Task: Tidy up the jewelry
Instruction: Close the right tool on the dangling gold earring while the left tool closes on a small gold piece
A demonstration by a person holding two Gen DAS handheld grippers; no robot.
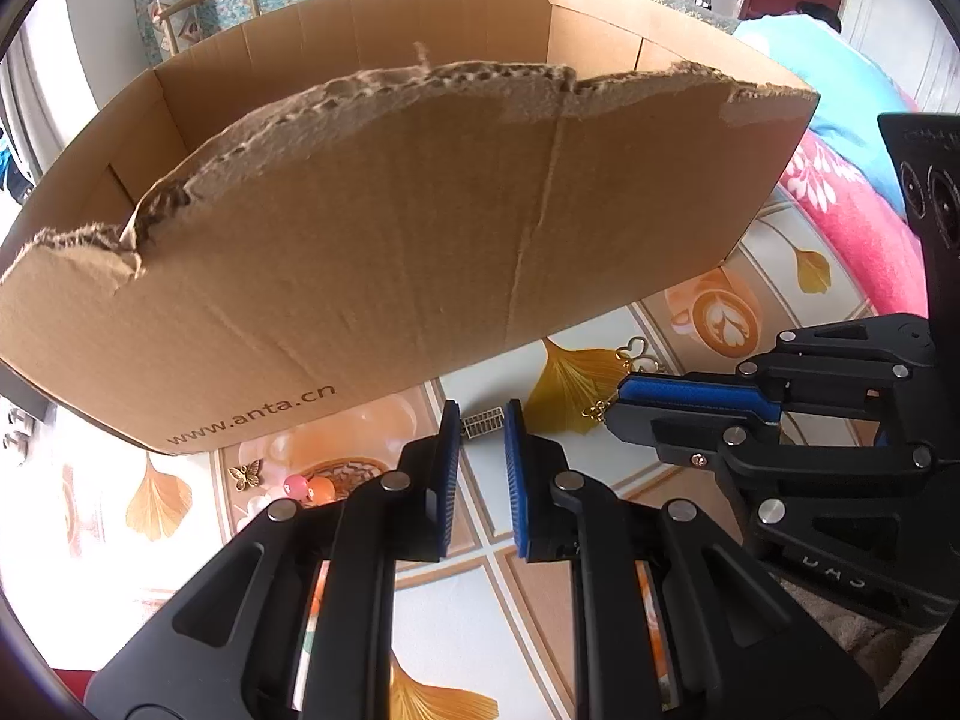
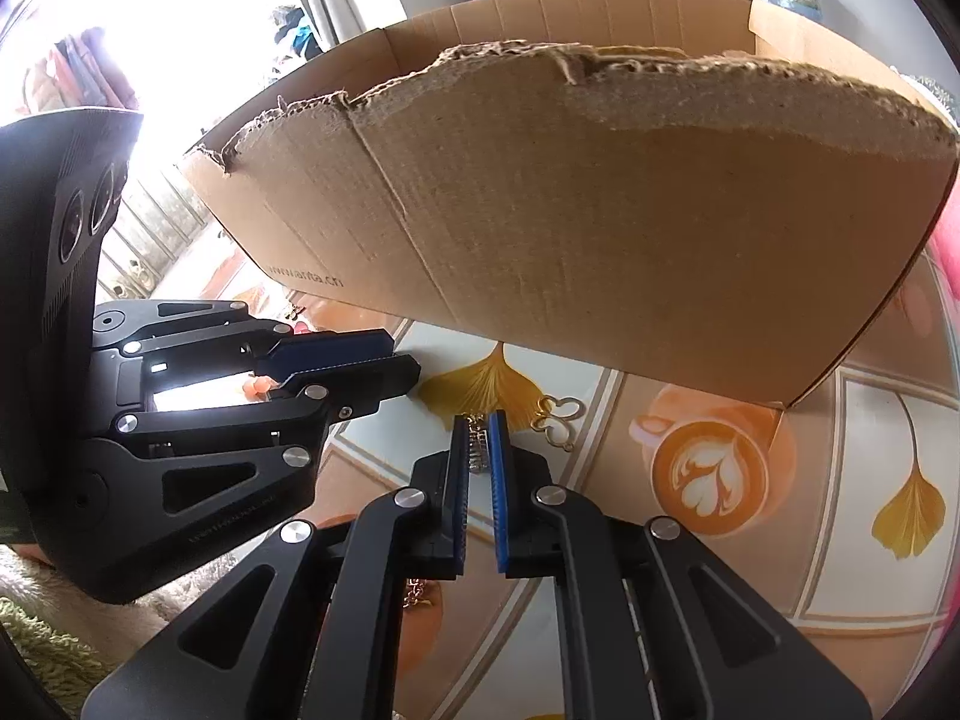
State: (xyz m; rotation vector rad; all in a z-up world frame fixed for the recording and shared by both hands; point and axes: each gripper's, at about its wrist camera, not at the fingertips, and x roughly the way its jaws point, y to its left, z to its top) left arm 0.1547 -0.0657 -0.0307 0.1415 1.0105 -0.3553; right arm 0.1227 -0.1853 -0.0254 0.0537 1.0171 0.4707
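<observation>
Cardboard box [image 1: 372, 276]: plain brown, dark "www.anta.cn" print. Tablecloth [image 1: 600, 324]: pale panels, yellow ginkgo leaves, orange latte-art cups. Left gripper [image 1: 482, 420]: black, blue pads. Beads [image 1: 309, 487]: pink and orange, possibly translucent. Butterfly charm [image 1: 246, 474]: gold.

The big brown corrugated cardboard box [image 1: 372, 252] is matt, its torn top edge rough and fibrous. Under it the printed tabletop [image 1: 456, 588] cover looks smooth and glossy. Each matt black plastic tool [image 1: 482, 420] carries ribbed blue pads [image 1: 515, 480] and shiny metal pins.
</observation>
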